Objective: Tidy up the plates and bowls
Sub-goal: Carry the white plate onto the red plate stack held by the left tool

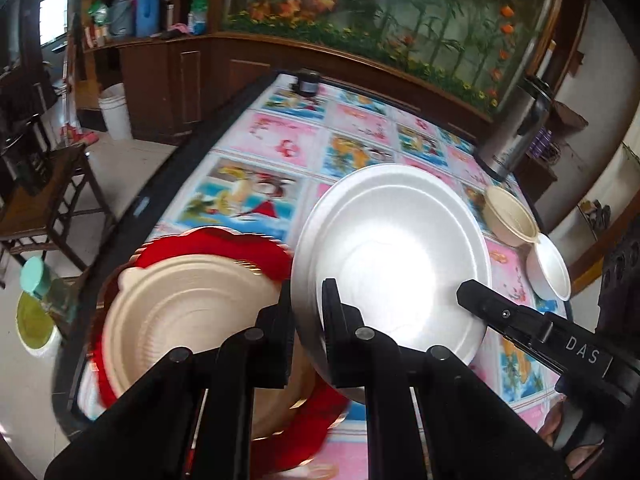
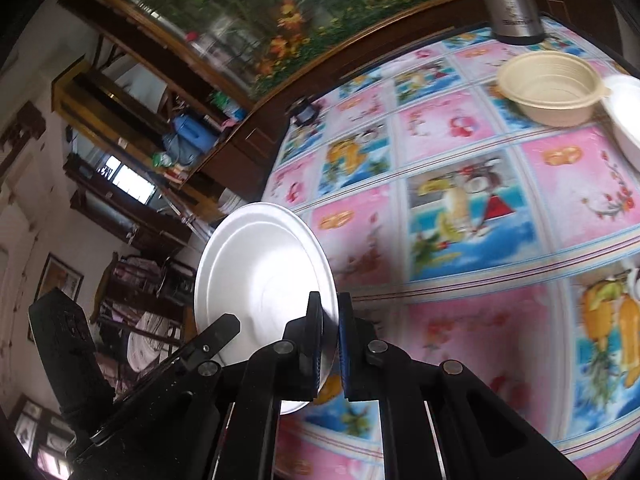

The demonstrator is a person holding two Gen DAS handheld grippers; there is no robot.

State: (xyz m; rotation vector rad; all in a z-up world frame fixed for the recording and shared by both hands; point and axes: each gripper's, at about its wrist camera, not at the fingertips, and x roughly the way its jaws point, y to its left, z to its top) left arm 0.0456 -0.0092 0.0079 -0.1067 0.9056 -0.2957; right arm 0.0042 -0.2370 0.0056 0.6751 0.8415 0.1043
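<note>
A white foam plate [image 1: 394, 248] is held tilted above the table by both grippers. My left gripper [image 1: 308, 292] is shut on its left rim. My right gripper [image 2: 330, 312] is shut on its rim too, and the plate [image 2: 260, 276] stands almost edge-on in the right wrist view. The right gripper's finger [image 1: 480, 300] shows over the plate in the left wrist view. Below left, a beige plate [image 1: 188, 312] lies on a red plate [image 1: 216, 244]. A beige bowl [image 2: 550, 86] and a white bowl [image 2: 628, 116] sit at the far right.
The table [image 2: 460, 320] has a pink and blue picture cloth. A steel kettle [image 2: 508, 4] stands at the far edge, a small dark jar [image 1: 307, 82] at the far left. A wooden cabinet lies behind; a chair [image 1: 44, 200] and a bucket [image 1: 114, 110] stand on the floor left.
</note>
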